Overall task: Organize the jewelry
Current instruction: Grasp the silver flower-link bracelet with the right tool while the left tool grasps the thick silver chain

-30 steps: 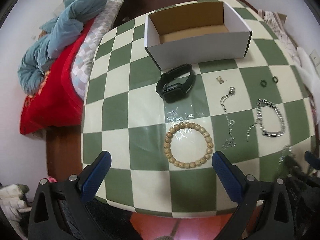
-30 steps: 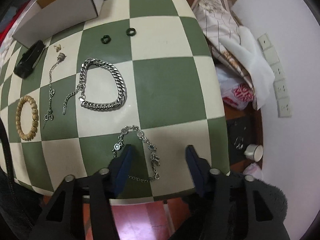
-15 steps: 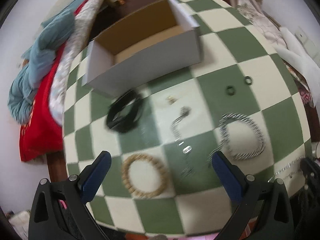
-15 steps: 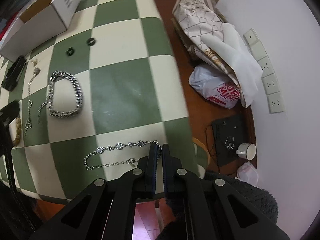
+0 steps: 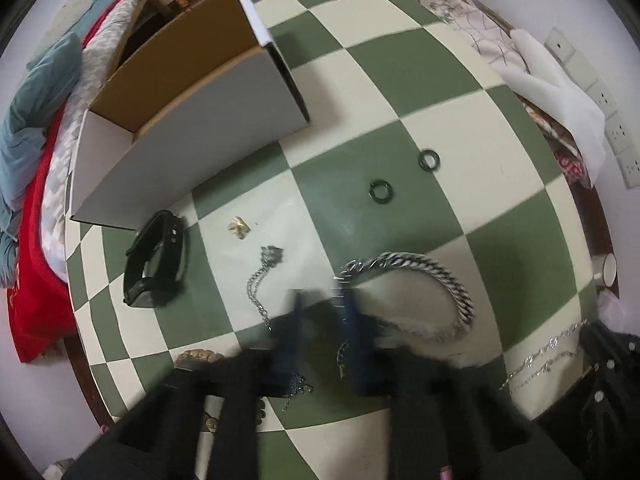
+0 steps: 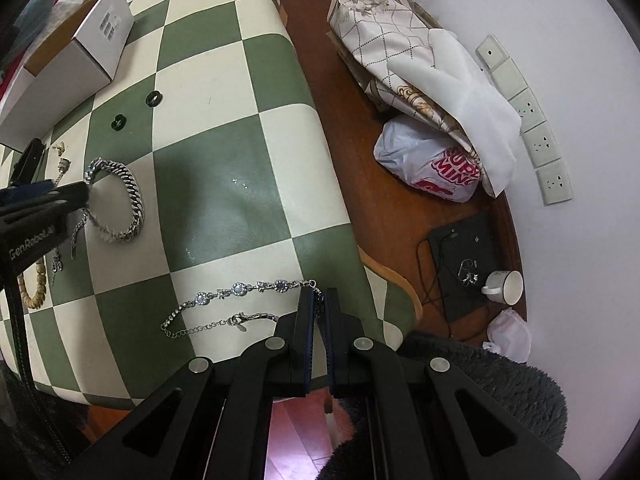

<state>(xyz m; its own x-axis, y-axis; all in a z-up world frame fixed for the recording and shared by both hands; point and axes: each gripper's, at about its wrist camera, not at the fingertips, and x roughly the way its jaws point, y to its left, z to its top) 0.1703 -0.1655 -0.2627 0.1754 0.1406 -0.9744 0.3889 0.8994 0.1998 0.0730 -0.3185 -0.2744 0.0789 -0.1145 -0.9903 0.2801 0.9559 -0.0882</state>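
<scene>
My right gripper is shut on one end of a silver gem bracelet, which trails left across the checkered cloth near the table's front right edge. My left gripper is blurred, its jaws narrowed over the thin silver chain and the end of the thick curb-link bracelet; whether it holds anything I cannot tell. A black watch band, a small gold earring, two dark green rings and wooden beads lie on the cloth. The open white box stands at the back left.
The green-and-cream checkered table ends just right of my right gripper. Beyond are a wooden surface, folded cloth, a plastic bag, a white cup and wall sockets. A bed with red and blue bedding lies left.
My left gripper moved forward and right over the chains and its jaws closed from wide open to narrow. My right gripper closed on the gem bracelet's end and dragged it right.
</scene>
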